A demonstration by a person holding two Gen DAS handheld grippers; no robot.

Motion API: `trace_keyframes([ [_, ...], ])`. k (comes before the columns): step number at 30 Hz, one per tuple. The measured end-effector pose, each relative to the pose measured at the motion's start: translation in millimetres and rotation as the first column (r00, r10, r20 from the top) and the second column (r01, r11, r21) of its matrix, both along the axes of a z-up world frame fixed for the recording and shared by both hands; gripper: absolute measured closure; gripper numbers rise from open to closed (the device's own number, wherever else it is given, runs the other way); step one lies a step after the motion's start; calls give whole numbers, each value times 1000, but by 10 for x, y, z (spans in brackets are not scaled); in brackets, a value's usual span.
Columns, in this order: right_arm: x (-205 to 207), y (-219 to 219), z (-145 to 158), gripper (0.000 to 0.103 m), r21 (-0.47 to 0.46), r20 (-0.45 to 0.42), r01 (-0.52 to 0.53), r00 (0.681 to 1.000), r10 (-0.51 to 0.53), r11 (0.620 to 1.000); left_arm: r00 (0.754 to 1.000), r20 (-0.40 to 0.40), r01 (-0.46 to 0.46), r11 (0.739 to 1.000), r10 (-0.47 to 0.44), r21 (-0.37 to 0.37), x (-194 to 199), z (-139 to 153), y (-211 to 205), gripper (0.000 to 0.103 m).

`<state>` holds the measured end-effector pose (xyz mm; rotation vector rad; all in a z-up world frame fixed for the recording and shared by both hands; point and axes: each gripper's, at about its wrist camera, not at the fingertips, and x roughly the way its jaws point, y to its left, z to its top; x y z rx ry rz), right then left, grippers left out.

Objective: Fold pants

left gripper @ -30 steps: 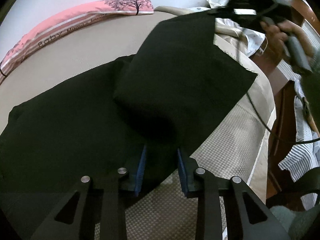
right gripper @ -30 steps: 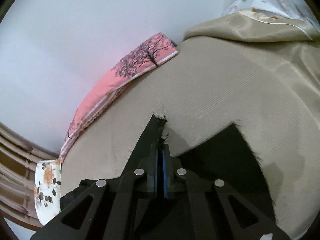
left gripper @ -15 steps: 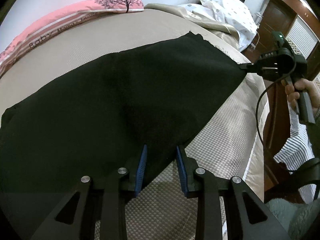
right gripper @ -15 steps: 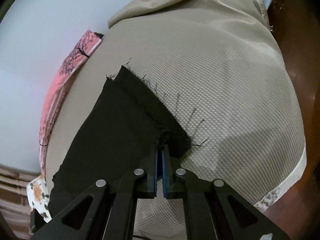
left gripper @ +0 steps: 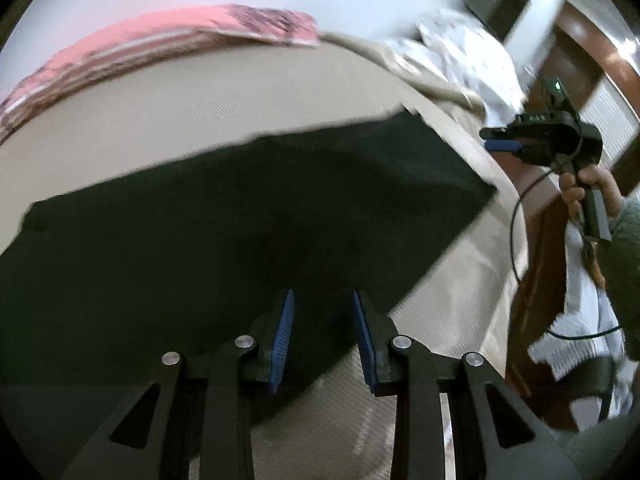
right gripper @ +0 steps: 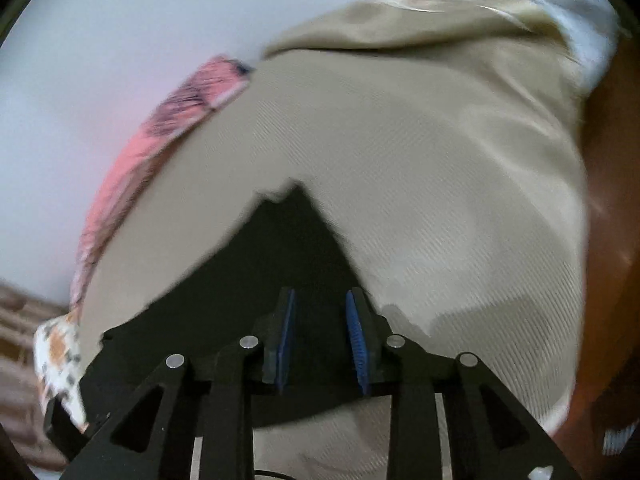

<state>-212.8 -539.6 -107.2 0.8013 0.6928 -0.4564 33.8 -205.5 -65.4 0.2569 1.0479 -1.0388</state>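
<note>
Black pants (left gripper: 248, 216) lay spread flat on a tan bed (left gripper: 180, 92), directly beneath both tools. Left gripper (left gripper: 323, 338) hovered with jaws parted, pinching nothing. Right gripper (right gripper: 320, 338) had just been opening, jaws apart, cloth released beneath it.

Right claw (right gripper: 320, 336) has just opened, apparently releasing the flattened pants (left gripper: 224, 216).

No legible text, label, brand or number was found in either view. Dark marks on the pink pillow (left gripper: 168, 40) were too blurred by motion to be read.
</note>
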Motion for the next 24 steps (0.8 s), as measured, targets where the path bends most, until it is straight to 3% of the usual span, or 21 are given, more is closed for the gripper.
trace_keyframes([
  [3,459,-169,130,77,39,26,-119,993,119,992,994,-9,-105,994,105,8,237,-8,139,71],
  [6,824,-263,179,77,40,-6,-188,982,188,981,978,-5,-207,978,207,23,449,-49,333,71],
  [13,1358,-439,100,77,65,-65,-264,961,268,962,931,-10,-364,930,365,62,695,-153,714,71],
  [17,1462,-456,7,78,59,-109,-286,950,291,956,917,-6,-398,914,400,74,746,-183,782,71],
  [24,1504,-463,37,80,38,-96,-303,948,305,952,911,-8,-410,908,412,89,784,-230,776,71],
])
